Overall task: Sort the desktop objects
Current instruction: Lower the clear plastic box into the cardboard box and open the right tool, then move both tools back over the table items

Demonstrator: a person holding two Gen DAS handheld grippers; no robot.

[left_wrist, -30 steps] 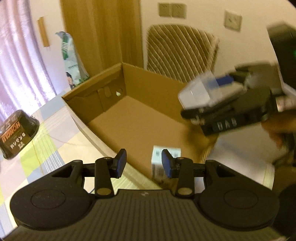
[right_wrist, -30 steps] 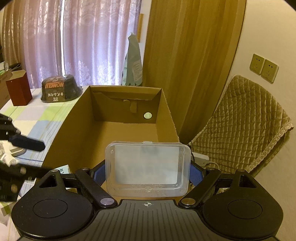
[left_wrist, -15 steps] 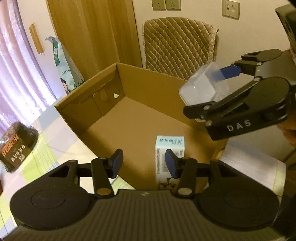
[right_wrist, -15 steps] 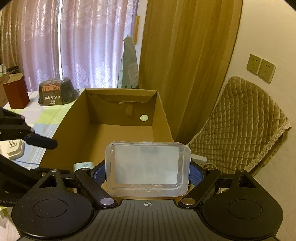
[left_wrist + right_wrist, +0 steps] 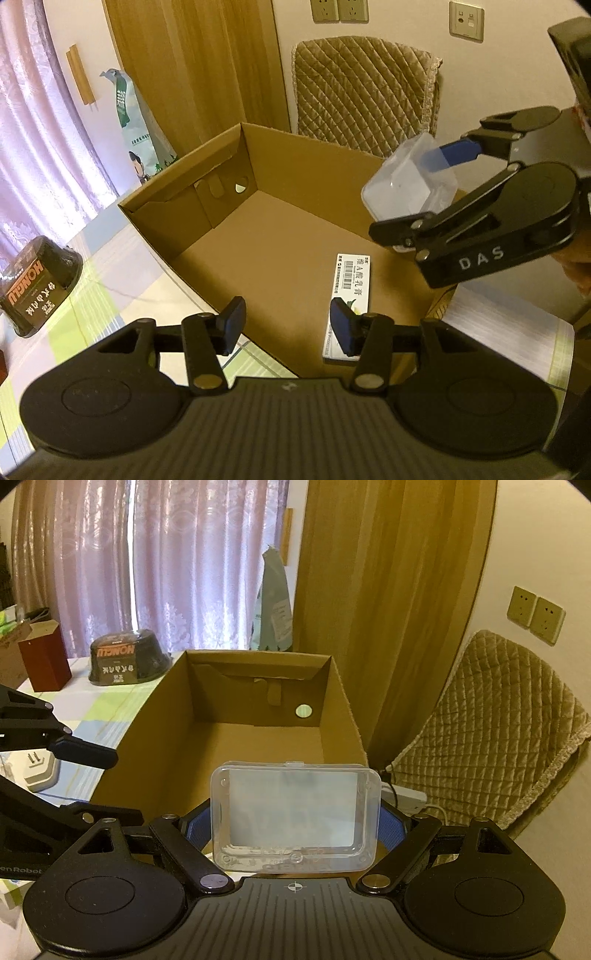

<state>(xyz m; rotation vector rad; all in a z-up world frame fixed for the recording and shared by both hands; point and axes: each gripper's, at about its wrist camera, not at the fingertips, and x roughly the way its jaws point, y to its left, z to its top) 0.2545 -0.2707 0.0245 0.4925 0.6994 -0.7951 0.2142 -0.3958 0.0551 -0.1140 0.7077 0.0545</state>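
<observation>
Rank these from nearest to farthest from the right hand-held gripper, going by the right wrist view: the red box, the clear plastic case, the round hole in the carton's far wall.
1. Clear plastic case: clamped between the right hand-held gripper fingers, dead centre.
2. Round hole: straight ahead, in the carton far wall.
3. Red box: far left on the table, beyond the carton.
</observation>
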